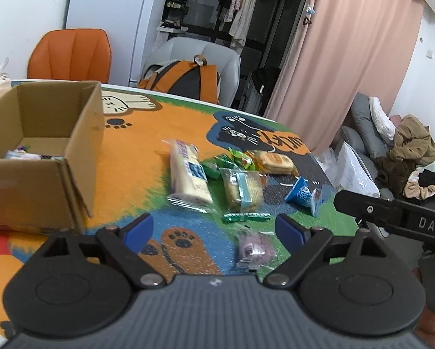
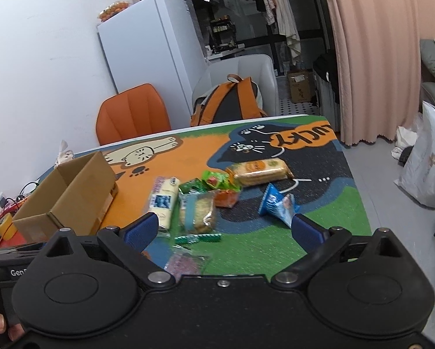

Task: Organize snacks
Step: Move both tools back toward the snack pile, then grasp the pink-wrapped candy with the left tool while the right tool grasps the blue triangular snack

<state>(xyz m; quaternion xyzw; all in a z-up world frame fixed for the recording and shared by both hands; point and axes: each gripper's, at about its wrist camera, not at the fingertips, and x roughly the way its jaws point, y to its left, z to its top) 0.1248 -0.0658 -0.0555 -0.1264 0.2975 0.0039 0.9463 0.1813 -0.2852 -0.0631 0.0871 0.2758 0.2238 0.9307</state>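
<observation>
Snacks lie scattered on a colourful cat-print mat [image 1: 136, 151]: a long cream wafer pack [image 1: 188, 174], a clear biscuit pack with a blue band [image 1: 242, 189], green sweets [image 1: 232, 160], an orange cake pack [image 1: 275, 161], a blue cone pack [image 1: 303, 195], a green stick [image 1: 246, 217] and a purple pack [image 1: 255, 247]. My left gripper [image 1: 214, 229] hovers open over the near mat, with the purple pack just inside its right finger. My right gripper [image 2: 226, 228] is open too, above the green stick [image 2: 198, 238] and purple pack [image 2: 185, 263]. A cardboard box [image 1: 40, 157] at left holds a few snacks.
An orange chair [image 1: 72, 55] and a grey chair with an orange backpack [image 1: 185, 80] stand behind the table. The right gripper's body [image 1: 391, 218] juts in at the right. A pink curtain [image 1: 342, 58], a white fridge [image 2: 150, 46] and bags on the floor [image 2: 426, 163] surround the table.
</observation>
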